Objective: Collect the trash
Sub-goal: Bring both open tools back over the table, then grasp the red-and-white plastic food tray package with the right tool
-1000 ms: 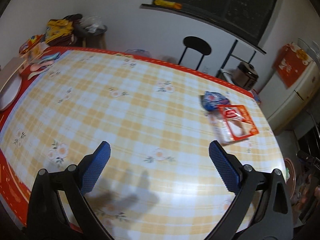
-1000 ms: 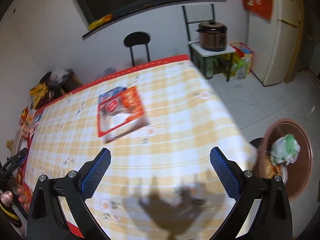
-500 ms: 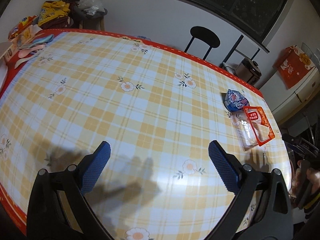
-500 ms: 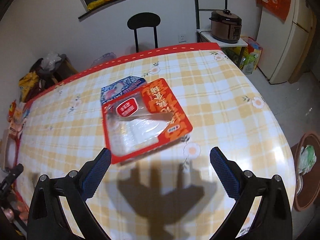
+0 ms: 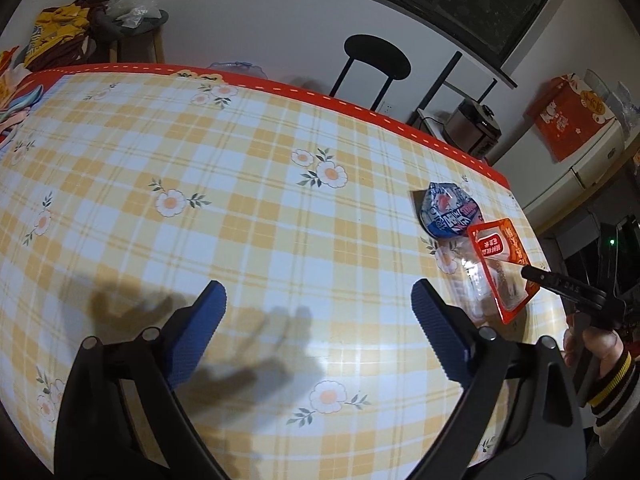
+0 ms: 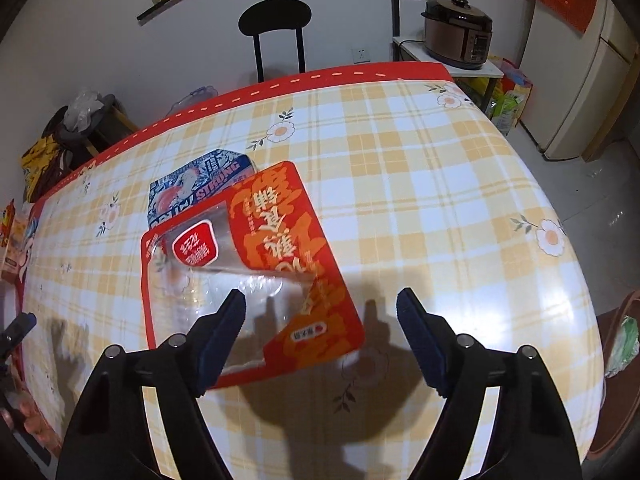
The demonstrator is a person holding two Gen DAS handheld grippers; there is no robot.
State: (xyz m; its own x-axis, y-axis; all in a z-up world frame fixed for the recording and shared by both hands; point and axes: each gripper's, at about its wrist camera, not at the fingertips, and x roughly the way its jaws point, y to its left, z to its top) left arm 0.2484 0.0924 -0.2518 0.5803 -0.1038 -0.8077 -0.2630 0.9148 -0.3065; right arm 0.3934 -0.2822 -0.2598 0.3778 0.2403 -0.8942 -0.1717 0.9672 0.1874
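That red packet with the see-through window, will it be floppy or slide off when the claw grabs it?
Probably floppy: the red packet lies flat and looks empty through its clear window, so likely very light. Its glossy film on the shiny tablecloth may skid if nudged. The right gripper is open, above its near edge.

A home dining room. A checked floral tablecloth (image 6: 420, 184) covers the table. A rice cooker (image 6: 458, 34) and fridge (image 6: 592, 80) stand nearby.

The left wrist view looks down over the middle of the counter (image 5: 248, 184) toward the far wall, wrappers off right. The right wrist view sits close above the red wrapper (image 6: 256, 264). Both share wrappers, chair (image 5: 376, 60) and cooker (image 6: 458, 32).
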